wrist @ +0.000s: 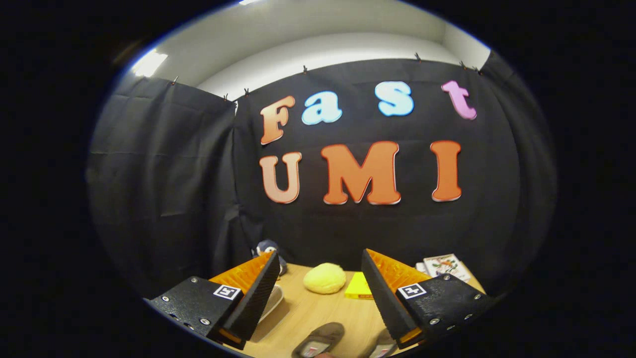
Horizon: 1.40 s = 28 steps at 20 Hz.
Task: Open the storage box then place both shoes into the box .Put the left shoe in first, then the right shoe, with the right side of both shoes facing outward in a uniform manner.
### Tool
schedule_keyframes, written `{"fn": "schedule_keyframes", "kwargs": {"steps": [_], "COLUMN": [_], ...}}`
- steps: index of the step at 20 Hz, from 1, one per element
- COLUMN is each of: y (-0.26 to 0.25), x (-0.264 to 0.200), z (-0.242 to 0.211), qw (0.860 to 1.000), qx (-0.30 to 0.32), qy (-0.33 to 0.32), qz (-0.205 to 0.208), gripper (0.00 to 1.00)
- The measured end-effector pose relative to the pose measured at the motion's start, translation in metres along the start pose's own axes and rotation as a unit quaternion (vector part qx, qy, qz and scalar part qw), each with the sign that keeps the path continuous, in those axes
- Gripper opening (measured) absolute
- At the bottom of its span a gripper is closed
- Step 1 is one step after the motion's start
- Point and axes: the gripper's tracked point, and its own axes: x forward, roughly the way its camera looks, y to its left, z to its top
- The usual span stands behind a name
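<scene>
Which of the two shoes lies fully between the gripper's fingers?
The brown shoe on the left; the other shoe sits partly behind the right finger of the open gripper.

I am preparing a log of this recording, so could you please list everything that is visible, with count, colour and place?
Light wooden table: one, tan, under everything.
Brown soft shoes: two; one between the fingers, near; the other beside it, partly behind one finger.
Round yellow soft ball-like thing: one, pale yellow, beyond the fingers, mid-table.
Flat yellow block: one, bright yellow, next to the round thing.
White shallow container: one, partly behind a finger; what it is, I cannot tell.
Small dark plush toy: one, dark with white, at the table's far edge.
Printed white card or booklet: one, far corner.
Hand-held gripper: one, fingers wide open, holding nothing.
</scene>
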Motion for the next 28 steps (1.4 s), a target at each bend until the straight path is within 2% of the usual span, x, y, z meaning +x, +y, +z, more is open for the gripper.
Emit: {"fn": "schedule_keyframes", "kwargs": {"steps": [3, 6, 11, 17, 22, 28], "y": [0.024, 0.041, 0.076, 0.103, 0.119, 0.136], "x": [0.013, 0.021, 0.025, 0.032, 0.035, 0.045], "z": [-0.037, -0.065, -0.107, -0.163, -0.212, -0.241], "qw": [0.995, 0.986, 0.954, 0.928, 0.901, 0.864], "qx": [0.061, 0.093, 0.186, 0.187, 0.202, 0.264], "qy": [0.066, 0.121, 0.207, 0.284, 0.343, 0.379], "qz": [0.038, 0.061, 0.114, 0.151, 0.173, 0.202], "gripper": [0.99, 0.98, 0.98, 0.98, 0.98, 0.98]}}
